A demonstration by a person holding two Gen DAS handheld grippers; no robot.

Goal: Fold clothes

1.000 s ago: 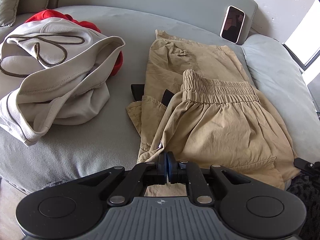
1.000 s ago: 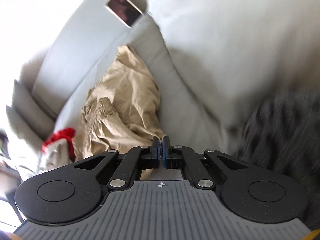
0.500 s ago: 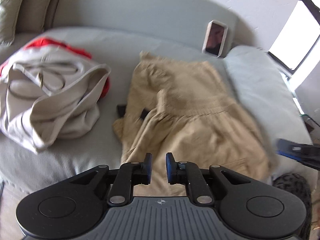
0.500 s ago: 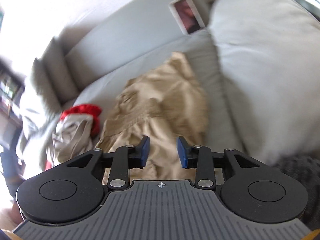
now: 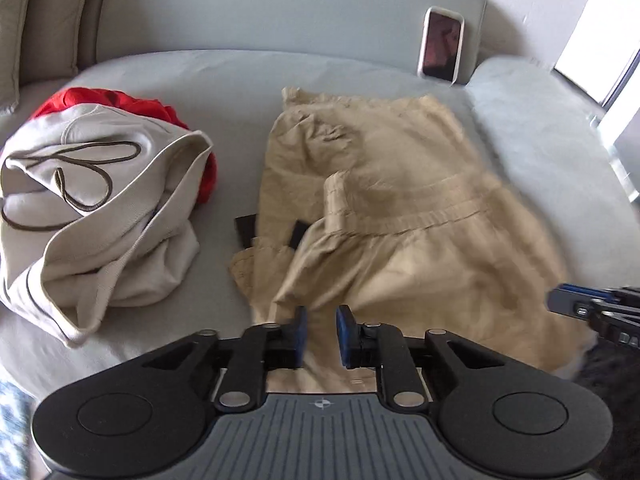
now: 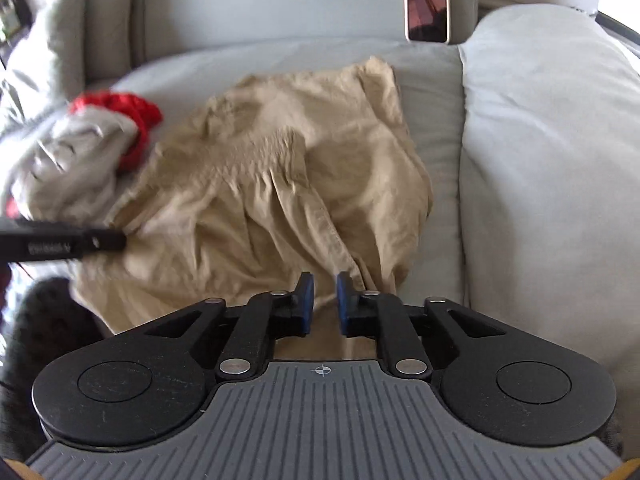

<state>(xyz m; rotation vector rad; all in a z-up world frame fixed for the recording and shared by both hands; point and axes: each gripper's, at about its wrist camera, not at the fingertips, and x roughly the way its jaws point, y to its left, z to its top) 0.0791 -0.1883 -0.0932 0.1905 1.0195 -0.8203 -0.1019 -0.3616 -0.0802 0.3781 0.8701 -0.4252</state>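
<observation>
Tan pants (image 5: 400, 216) lie loosely folded on the grey sofa seat (image 5: 224, 92), waistband across the middle; they also show in the right wrist view (image 6: 280, 184). My left gripper (image 5: 322, 334) is open and empty above the near left edge of the pants. My right gripper (image 6: 322, 300) is open and empty above their near right edge. The right gripper's tip shows at the right of the left wrist view (image 5: 576, 308); the left gripper's tip shows at the left of the right wrist view (image 6: 80, 240).
A crumpled beige garment with a dark drawstring (image 5: 100, 200) lies to the left over a red garment (image 5: 120, 100). A phone (image 5: 440, 48) leans on the sofa back. A grey cushion (image 6: 540, 140) lies to the right. A dark furry thing (image 6: 44, 320) is at the near edge.
Both grippers were shut a second ago; both have opened, let go of the pants' near edge and pulled back. The right wrist view has swung round to face the sofa squarely.
</observation>
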